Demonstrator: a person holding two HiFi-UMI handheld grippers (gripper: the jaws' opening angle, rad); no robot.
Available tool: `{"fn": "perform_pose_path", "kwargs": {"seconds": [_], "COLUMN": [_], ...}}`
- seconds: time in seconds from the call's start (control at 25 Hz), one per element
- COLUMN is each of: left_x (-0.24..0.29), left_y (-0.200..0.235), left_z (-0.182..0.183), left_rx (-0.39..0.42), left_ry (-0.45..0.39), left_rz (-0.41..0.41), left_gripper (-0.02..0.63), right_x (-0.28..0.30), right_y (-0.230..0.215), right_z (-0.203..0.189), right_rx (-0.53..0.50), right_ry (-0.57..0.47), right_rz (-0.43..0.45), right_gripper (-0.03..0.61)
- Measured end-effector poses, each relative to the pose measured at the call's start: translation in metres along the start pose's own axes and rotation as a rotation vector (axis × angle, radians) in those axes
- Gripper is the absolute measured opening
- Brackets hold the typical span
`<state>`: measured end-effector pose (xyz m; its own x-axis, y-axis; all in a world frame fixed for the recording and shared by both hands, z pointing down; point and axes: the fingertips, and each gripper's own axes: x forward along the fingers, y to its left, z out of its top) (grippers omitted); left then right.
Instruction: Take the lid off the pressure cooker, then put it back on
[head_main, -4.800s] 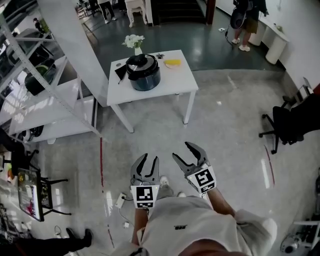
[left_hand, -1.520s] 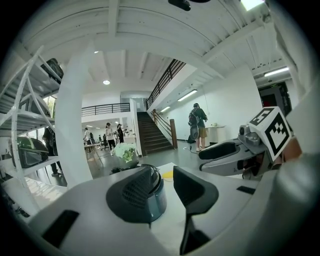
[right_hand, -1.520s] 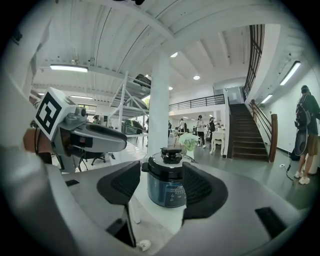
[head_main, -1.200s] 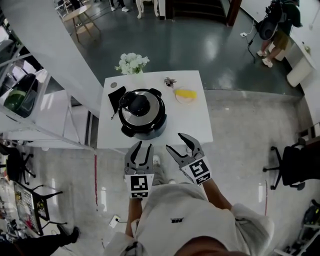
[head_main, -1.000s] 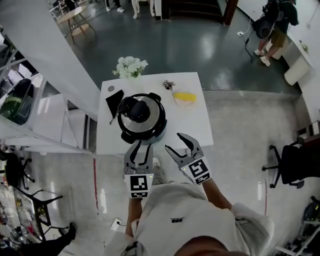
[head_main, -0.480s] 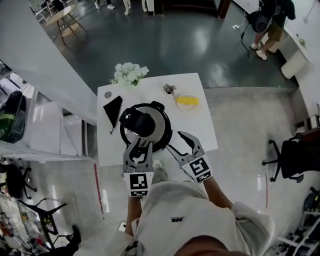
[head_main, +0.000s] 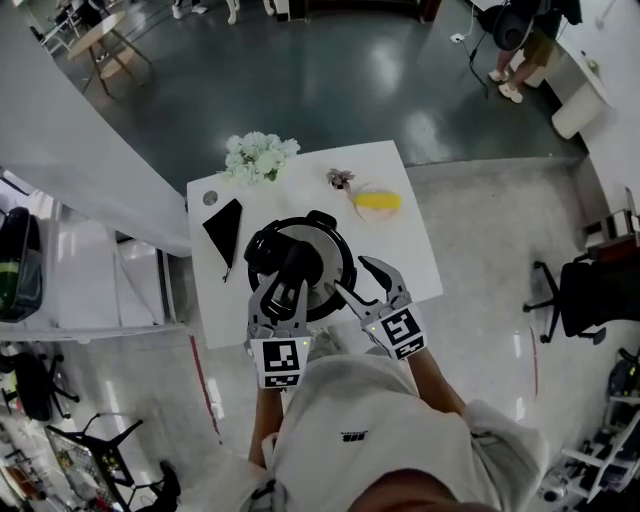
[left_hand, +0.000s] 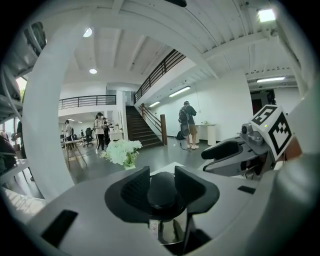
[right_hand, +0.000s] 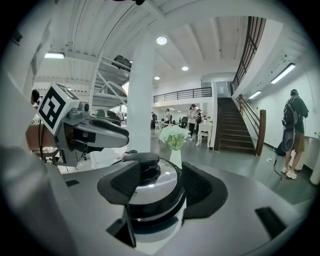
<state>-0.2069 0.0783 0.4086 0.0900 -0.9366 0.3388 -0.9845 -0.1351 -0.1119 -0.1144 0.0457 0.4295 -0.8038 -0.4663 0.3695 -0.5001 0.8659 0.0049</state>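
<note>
White table (head_main: 408, 252) on glossy floor (head_main: 330, 80), pressure cooker (head_main: 322, 243) atop.

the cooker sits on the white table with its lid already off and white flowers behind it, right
No, the lid is still on the cooker; the right gripper view shows it seated there. The cooker does sit on the white table with white flowers behind it.
</note>
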Motion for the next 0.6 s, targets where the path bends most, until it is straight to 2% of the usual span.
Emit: {"fn": "perform_pose_path", "kwargs": {"seconds": [0.32, 0.6], "left_x": [0.024, 0.048], "left_y": [0.008, 0.002], "left_z": [-0.015, -0.033], "left_rx": [-0.008, -0.031], "left_ry": [0.072, 0.189], "left_rz": [-0.088, -0.155], "left_gripper": [0.203, 0.245], "right_x": [0.014, 0.024], "right_y": [-0.002, -0.012], "right_z": [-0.006, -0.015], "right_rx": [0.014, 0.022], "right_ry": [0.048, 0.090], "right_rz": [-0.039, -0.029], "right_gripper": [0.261, 0.261]}}
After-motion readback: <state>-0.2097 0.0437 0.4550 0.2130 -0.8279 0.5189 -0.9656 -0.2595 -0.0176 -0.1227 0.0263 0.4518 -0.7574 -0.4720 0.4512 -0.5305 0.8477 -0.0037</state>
